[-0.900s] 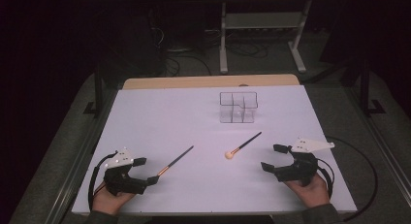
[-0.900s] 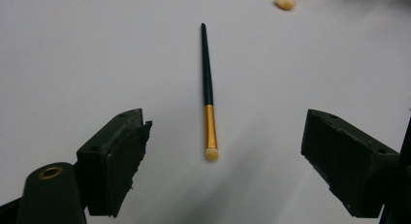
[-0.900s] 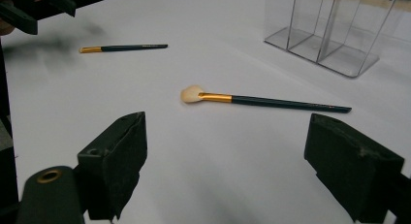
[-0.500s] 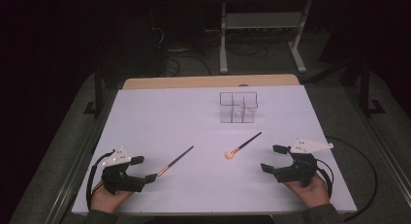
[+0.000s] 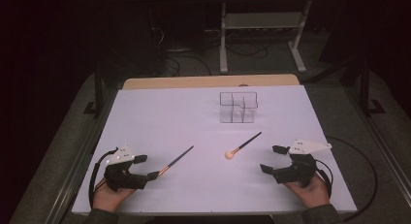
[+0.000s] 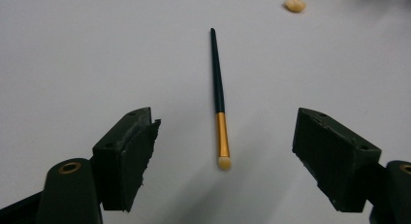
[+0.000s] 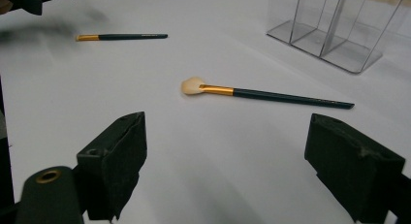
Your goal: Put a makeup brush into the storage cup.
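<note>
both brushes [image 5: 177, 159] [image 5: 242, 146] lie outside the empty clear organizer [image 5: 237, 107]; each gripper's [image 5: 151, 167] [image 5: 272, 159] fingers apart.

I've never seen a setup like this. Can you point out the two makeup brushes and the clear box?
Thin brush [image 6: 219, 83], left gripper view, on its dark handle.
Fluffy brush [image 7: 193, 86], right gripper view, on its pale bristle head.
Clear box [image 5: 237, 106], high view, on its front wall.

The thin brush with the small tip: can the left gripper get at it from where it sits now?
Probably yes. The left gripper is open, and the thin brush lies flat on the white table just ahead of its jaws, pointing away between them. Nothing stands between them; the fluffy brush lies farther off.
</note>
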A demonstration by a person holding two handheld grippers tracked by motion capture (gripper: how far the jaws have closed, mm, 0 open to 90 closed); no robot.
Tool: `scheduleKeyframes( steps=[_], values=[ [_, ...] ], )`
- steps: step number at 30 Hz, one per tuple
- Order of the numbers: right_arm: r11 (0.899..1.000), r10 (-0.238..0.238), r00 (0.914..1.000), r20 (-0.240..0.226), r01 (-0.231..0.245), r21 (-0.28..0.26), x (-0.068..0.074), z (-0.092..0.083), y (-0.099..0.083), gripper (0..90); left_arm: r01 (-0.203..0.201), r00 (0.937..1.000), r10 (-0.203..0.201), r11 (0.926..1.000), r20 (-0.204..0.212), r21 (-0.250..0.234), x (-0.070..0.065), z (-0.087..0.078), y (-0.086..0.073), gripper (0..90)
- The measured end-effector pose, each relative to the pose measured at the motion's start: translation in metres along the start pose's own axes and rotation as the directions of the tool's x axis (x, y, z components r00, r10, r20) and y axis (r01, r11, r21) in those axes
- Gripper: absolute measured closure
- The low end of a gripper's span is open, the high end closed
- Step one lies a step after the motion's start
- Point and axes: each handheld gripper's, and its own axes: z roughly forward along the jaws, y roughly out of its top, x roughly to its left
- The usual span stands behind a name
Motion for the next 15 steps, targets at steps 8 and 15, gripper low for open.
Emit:
scheduleKeyframes(
  steps=[8,15],
  values=[
    [1.000,-0.011,0.9999,-0.003,0.011,-0.005,0.003,0.004,0.004,14.2,-0.008,0.9997,0.007,0.9998,0.023,0.020,-0.003,0.007,0.012,30.4],
    [0.999,-0.032,0.9994,-0.011,0.032,0.007,0.005,0.006,0.005,14.3,-0.002,1.0000,0.002,0.9980,0.007,0.064,0.000,0.013,0.015,33.6]
  ],
)
